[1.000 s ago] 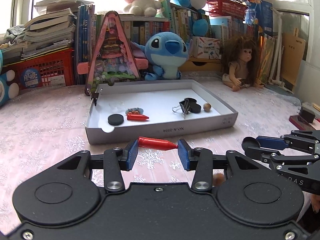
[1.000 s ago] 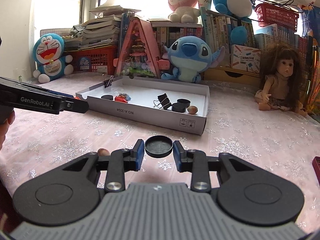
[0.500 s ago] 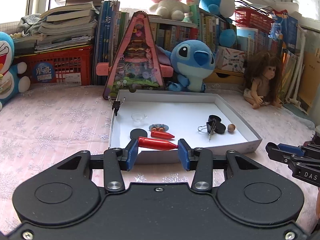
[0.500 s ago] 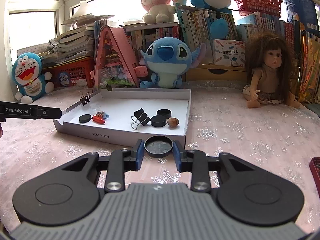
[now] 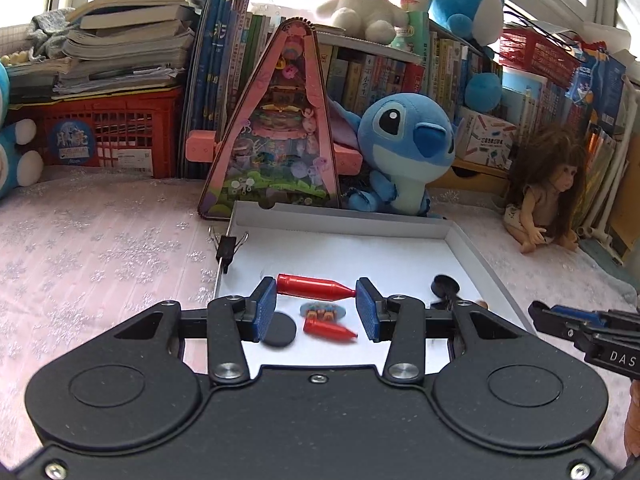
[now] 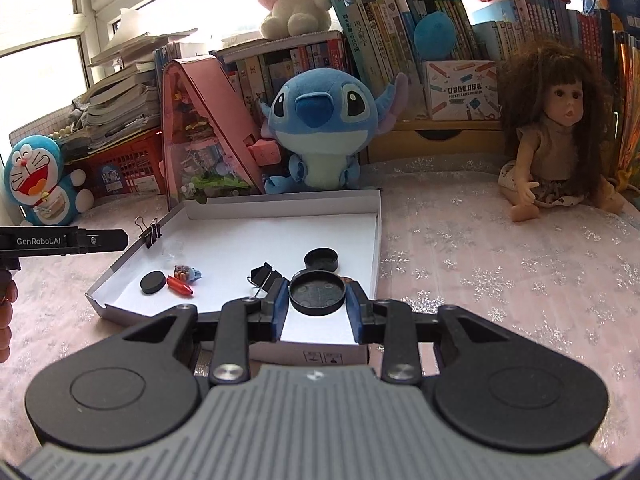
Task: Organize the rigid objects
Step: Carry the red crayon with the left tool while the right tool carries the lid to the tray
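My left gripper (image 5: 316,307) is shut on a red crayon (image 5: 314,285), held crosswise above the near left part of the white tray (image 5: 340,224). My right gripper (image 6: 317,305) is shut on a black round lid (image 6: 317,293), hanging over the tray's near right corner (image 6: 370,240). Inside the tray lie a black disc (image 6: 152,282), a second red crayon (image 6: 180,287), a small blue figure (image 6: 186,272), a black binder clip (image 6: 264,276), another black lid (image 6: 321,259) and a brown bead, mostly hidden. A binder clip (image 6: 149,232) grips the tray's left rim.
Behind the tray stand a pink triangular toy house (image 5: 276,128) and a blue plush (image 6: 320,128). A doll (image 6: 556,136) sits on the pink cloth to the right. Books, red baskets (image 5: 108,132) and more plush toys line the back. Pink cloth lies bare left and right of the tray.
Both grippers have moved forward and slightly up, from in front of the tray to over its near edge, each keeping its hold. The tray now looks nearer in both views.
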`<action>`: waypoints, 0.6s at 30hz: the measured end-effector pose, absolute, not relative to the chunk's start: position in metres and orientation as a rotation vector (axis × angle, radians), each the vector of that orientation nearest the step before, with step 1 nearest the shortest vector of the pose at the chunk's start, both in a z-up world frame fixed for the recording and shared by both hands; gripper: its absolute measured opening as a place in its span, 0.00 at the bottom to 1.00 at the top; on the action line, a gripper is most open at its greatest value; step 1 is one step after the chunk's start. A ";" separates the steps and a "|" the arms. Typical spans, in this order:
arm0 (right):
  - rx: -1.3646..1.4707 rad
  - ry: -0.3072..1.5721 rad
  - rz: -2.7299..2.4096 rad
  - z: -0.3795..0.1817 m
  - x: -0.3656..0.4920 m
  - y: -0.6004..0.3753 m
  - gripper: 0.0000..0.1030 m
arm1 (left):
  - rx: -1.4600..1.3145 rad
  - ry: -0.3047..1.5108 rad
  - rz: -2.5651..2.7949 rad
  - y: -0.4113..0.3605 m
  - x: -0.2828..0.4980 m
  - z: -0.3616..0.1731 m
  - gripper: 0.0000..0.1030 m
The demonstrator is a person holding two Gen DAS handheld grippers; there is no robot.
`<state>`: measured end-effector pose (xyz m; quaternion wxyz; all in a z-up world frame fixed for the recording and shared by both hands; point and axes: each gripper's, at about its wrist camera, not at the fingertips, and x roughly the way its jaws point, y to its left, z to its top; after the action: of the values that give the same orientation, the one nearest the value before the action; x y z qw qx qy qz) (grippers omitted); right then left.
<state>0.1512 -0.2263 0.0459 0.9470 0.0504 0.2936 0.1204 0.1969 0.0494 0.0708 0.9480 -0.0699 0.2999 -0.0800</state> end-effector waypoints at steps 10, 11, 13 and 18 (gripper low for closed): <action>0.237 0.696 0.252 0.050 0.233 -0.231 0.35 | -0.129 0.696 -0.136 0.036 0.276 0.059 0.40; 0.248 0.706 0.251 0.047 0.240 -0.230 0.35 | -0.120 0.702 -0.137 0.031 0.281 0.054 0.40; 0.264 0.722 0.248 0.042 0.252 -0.225 0.35 | -0.108 0.708 -0.135 0.025 0.288 0.046 0.40; 0.257 0.739 0.241 0.029 0.269 -0.213 0.35 | -0.099 0.738 -0.131 0.015 0.300 0.026 0.40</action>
<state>0.2691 -0.2127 0.0289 0.9174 0.1249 0.3591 0.1173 0.3002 0.0146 0.0256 0.9294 -0.0481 0.3602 -0.0640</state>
